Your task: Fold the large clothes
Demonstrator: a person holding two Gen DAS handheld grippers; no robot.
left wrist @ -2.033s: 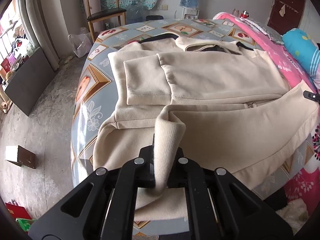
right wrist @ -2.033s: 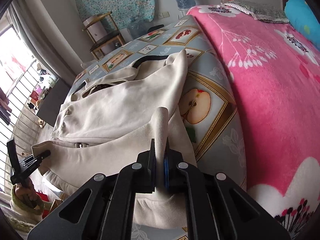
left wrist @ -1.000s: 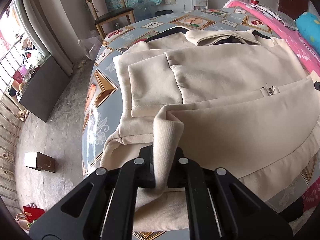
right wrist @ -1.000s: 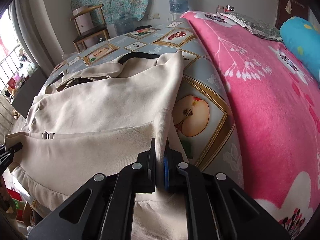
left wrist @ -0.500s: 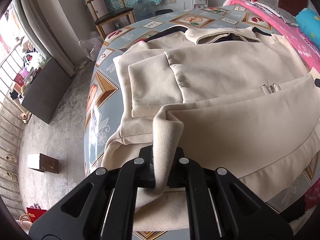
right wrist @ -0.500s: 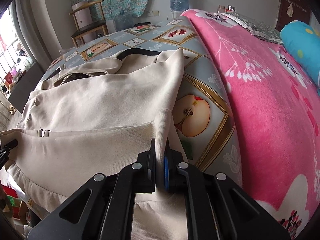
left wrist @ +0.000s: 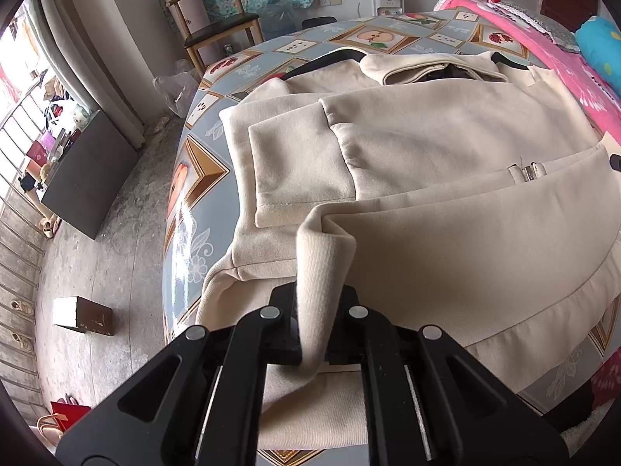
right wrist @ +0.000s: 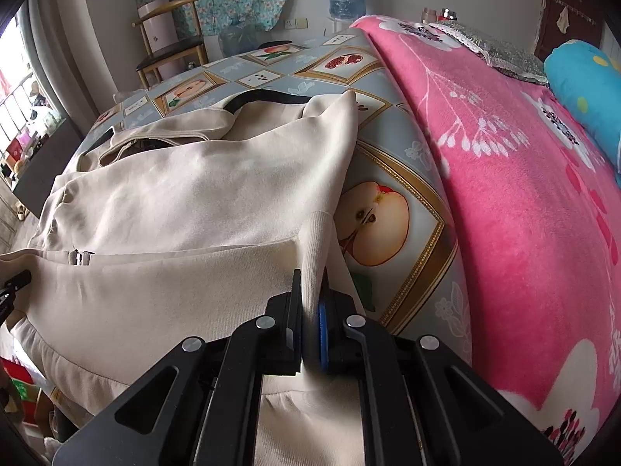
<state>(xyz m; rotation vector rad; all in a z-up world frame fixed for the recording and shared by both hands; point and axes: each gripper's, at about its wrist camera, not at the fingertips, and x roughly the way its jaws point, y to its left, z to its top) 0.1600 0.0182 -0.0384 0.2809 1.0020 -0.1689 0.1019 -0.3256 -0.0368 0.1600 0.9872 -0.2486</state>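
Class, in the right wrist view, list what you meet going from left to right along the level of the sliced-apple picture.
Cream jacket → ribbed hem pinched in the right gripper → apple print on the tablecloth → pink blanket

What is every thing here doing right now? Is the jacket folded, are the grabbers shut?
Cream jacket: lying on the table, sleeve folded across the front, bottom hem lifted.
Left gripper: fingers shut on the ribbed hem.
Right gripper: fingers shut on the ribbed hem.
Zipper pull: lying flat on the front.
Chair: upright, nobody sitting.
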